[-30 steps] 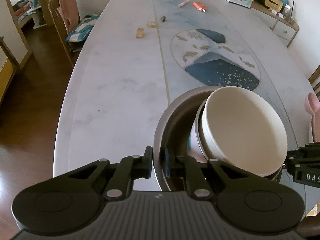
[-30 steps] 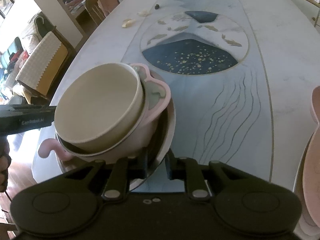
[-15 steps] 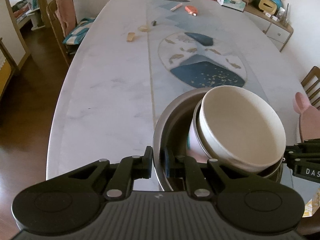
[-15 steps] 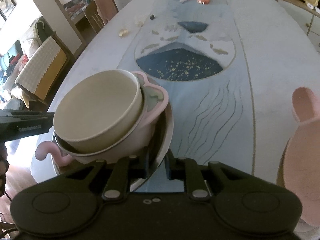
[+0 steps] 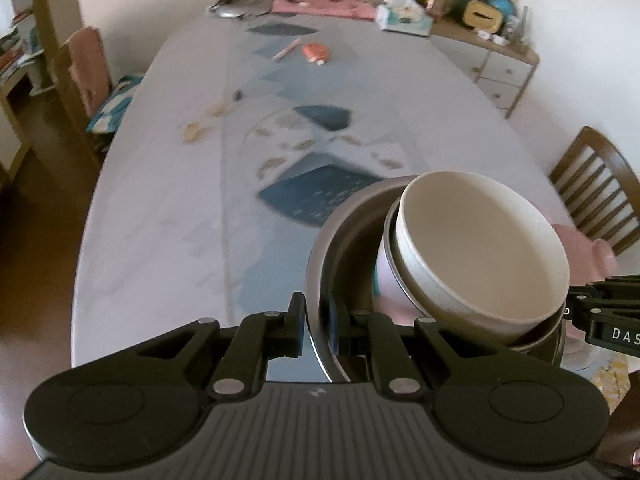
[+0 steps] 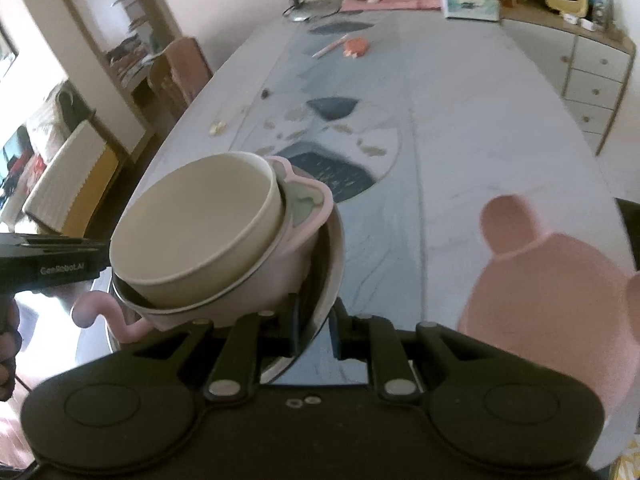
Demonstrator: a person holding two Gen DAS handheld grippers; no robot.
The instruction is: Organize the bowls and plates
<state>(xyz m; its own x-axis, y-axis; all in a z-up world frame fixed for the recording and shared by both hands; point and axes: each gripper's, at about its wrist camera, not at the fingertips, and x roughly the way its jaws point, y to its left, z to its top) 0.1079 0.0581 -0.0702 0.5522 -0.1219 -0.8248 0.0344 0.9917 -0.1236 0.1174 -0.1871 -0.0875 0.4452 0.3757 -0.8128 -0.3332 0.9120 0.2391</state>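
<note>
A stack of dishes hangs above the table's near end: a steel bowl (image 5: 344,216) holds a pink animal-shaped bowl (image 6: 304,200) with a cream bowl (image 5: 480,248) on top. My left gripper (image 5: 316,320) is shut on the steel bowl's left rim. My right gripper (image 6: 316,328) is shut on the steel bowl's (image 6: 334,264) right rim; the cream bowl (image 6: 196,224) shows tilted there. The right gripper also shows at the right edge of the left wrist view (image 5: 600,312). A pink eared plate (image 6: 540,280) lies at the right.
The long marble table (image 5: 168,184) has a blue inlay (image 5: 320,196). A pen (image 5: 286,49), an orange item (image 5: 316,52) and small scraps (image 5: 194,130) lie far off. Chairs stand on the left (image 5: 84,76) and right (image 5: 596,184). A cabinet (image 6: 592,80) stands at the back right.
Both grippers have lifted the stack and tipped upward, so more of the far table and wall shows. The pink eared plate has come further into the right wrist view.
</note>
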